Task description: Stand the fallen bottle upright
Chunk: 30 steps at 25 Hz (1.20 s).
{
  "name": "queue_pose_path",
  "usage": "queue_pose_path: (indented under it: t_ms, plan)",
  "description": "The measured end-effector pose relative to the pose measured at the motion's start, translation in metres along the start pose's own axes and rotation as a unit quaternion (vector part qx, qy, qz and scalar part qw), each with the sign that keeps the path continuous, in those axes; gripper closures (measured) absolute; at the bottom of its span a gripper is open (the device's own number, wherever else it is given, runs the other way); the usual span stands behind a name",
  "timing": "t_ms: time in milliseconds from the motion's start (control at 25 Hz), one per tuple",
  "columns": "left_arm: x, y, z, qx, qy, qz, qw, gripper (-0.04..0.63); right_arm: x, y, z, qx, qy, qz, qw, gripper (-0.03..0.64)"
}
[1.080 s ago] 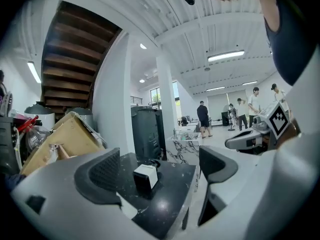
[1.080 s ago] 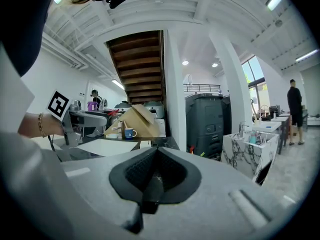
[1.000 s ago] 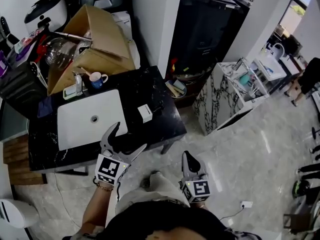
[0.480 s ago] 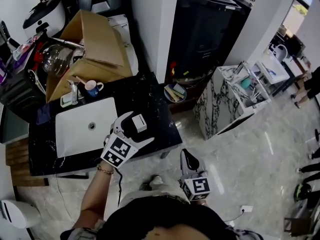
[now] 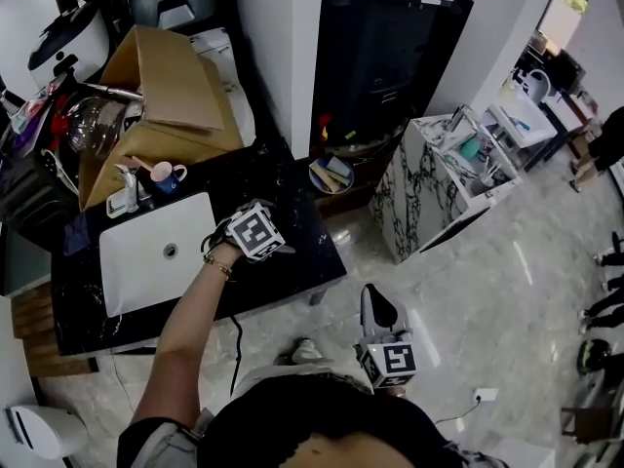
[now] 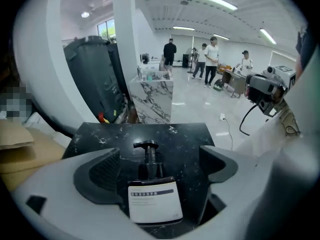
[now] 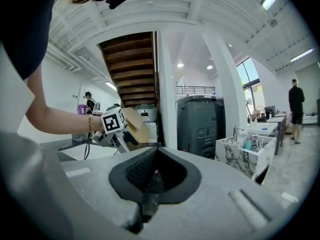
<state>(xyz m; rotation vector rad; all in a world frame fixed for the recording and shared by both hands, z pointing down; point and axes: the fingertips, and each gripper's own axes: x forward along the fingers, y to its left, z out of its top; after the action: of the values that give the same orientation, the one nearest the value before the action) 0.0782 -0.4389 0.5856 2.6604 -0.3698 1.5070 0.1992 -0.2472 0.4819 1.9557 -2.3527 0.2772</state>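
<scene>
A dark pump bottle [image 6: 154, 200] with a white label lies on its side on the black marble counter [image 6: 190, 134], pump head [image 6: 146, 145] pointing away from me. My left gripper [image 6: 157, 165] is open, one jaw on each side of the bottle with gaps to both. In the head view the left gripper [image 5: 255, 232] hangs over the counter [image 5: 307, 252] and hides the bottle. My right gripper [image 5: 373, 300] is shut on nothing, held low near my body above the floor; the right gripper view shows its jaws [image 7: 150, 184] pressed together.
A white sink [image 5: 156, 252] lies left of the left gripper. Behind it stand a cardboard box [image 5: 166, 86] and a blue-and-white mug [image 5: 166, 175]. A black bin [image 5: 390, 47] and a marble-patterned stand [image 5: 439, 174] are to the right. People stand far off.
My left gripper has moved from the counter's front edge forward over the counter, and its jaws now straddle the bottle. The right gripper has barely moved.
</scene>
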Motion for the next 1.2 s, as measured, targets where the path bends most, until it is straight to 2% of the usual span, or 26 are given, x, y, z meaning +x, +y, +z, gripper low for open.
queue_pose_path:
  t_ms: [160, 400, 440, 480, 520, 720, 880, 1080, 1200]
  plan:
    - [0.032, 0.003, -0.011, 0.007, 0.088, -0.051, 0.9947, 0.101, -0.007, -0.011, -0.002, 0.005, 0.001, -0.023, 1.000, 0.614]
    - [0.062, 0.010, -0.021, -0.007, 0.165, -0.087, 0.9825, 0.110, -0.014, -0.023, -0.006, 0.018, 0.000, -0.048, 0.999, 0.615]
    - [0.065, 0.012, -0.021, -0.007, 0.173, -0.086, 0.9812, 0.173, -0.015, -0.024, -0.005, 0.020, -0.001, -0.051, 0.999, 0.615]
    - [0.067, 0.014, -0.021, -0.009, 0.177, -0.085, 0.9805, 0.308, -0.015, -0.025, -0.005, 0.021, 0.000, -0.053, 0.998, 0.615]
    - [0.069, 0.014, -0.021, -0.012, 0.179, -0.089, 0.9798, 0.338, -0.016, -0.026, -0.006, 0.021, 0.000, -0.055, 0.998, 0.615]
    - [0.073, 0.011, -0.022, -0.029, 0.179, -0.115, 0.9767, 0.376, -0.017, -0.033, -0.014, 0.015, 0.007, -0.066, 0.998, 0.614]
    - [0.071, 0.013, -0.020, -0.031, 0.179, -0.105, 0.9777, 0.395, -0.016, -0.032, -0.013, 0.014, 0.006, -0.063, 0.998, 0.615]
    - [0.052, 0.012, -0.010, -0.034, 0.137, -0.096, 0.9854, 0.456, -0.015, -0.029, -0.014, 0.012, 0.009, -0.056, 0.998, 0.615]
    - [0.040, 0.013, -0.007, -0.046, 0.106, -0.087, 0.9895, 0.466, -0.013, -0.027, -0.013, 0.010, 0.010, -0.050, 0.999, 0.615]
